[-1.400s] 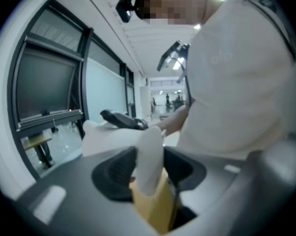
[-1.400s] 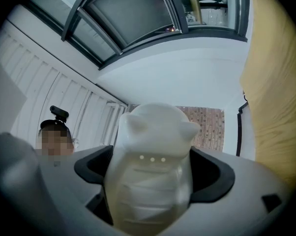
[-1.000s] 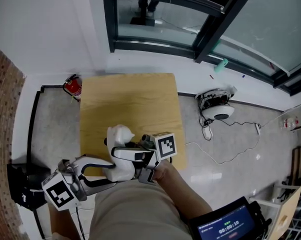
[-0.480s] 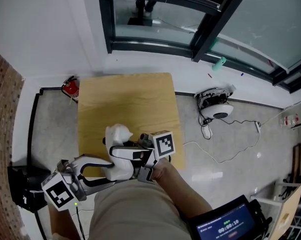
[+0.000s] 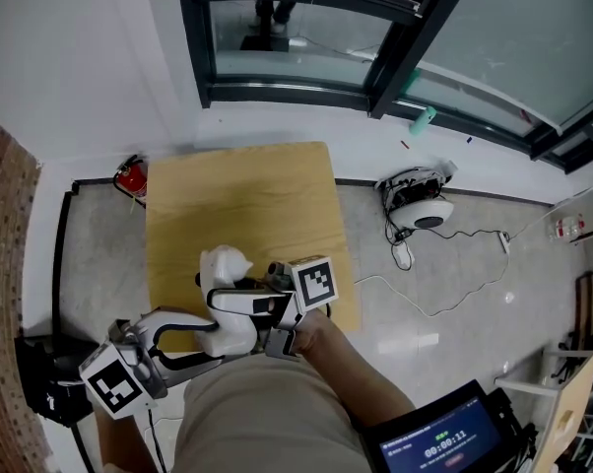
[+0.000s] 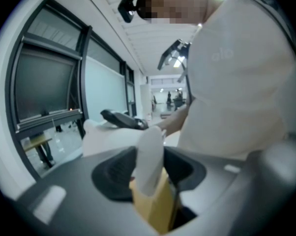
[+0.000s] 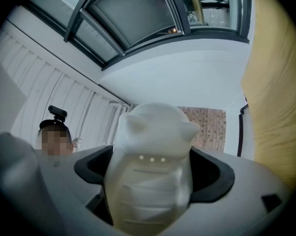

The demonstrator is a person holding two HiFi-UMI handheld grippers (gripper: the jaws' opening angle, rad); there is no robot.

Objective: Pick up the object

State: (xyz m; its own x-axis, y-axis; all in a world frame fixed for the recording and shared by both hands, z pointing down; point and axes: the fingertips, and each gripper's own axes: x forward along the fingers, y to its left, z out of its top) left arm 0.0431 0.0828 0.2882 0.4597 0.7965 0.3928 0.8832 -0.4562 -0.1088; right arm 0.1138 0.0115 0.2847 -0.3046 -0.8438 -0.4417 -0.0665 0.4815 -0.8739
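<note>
A white animal-shaped figure (image 5: 225, 264) with two small ears hangs over the near part of the wooden table (image 5: 242, 195). My right gripper (image 5: 249, 302) is shut on its ribbed body (image 7: 155, 146), one dark pad on each side, reaching in from the right (image 7: 153, 181). My left gripper (image 5: 193, 343) comes from the lower left, just below the figure. A flat white piece (image 6: 149, 149) stands between its jaws (image 6: 150, 173) with something tan under it. I cannot tell whether that piece belongs to the figure.
A red extinguisher (image 5: 131, 177) stands by the table's far left corner. A round device with trailing cables (image 5: 415, 205) lies on the floor to the right. A dark window frame (image 5: 277, 92) runs along the back. A timer screen (image 5: 444, 446) is at lower right.
The head view has drifted slightly. Both grippers and the white figure keep the same hold and the same place over the table.
</note>
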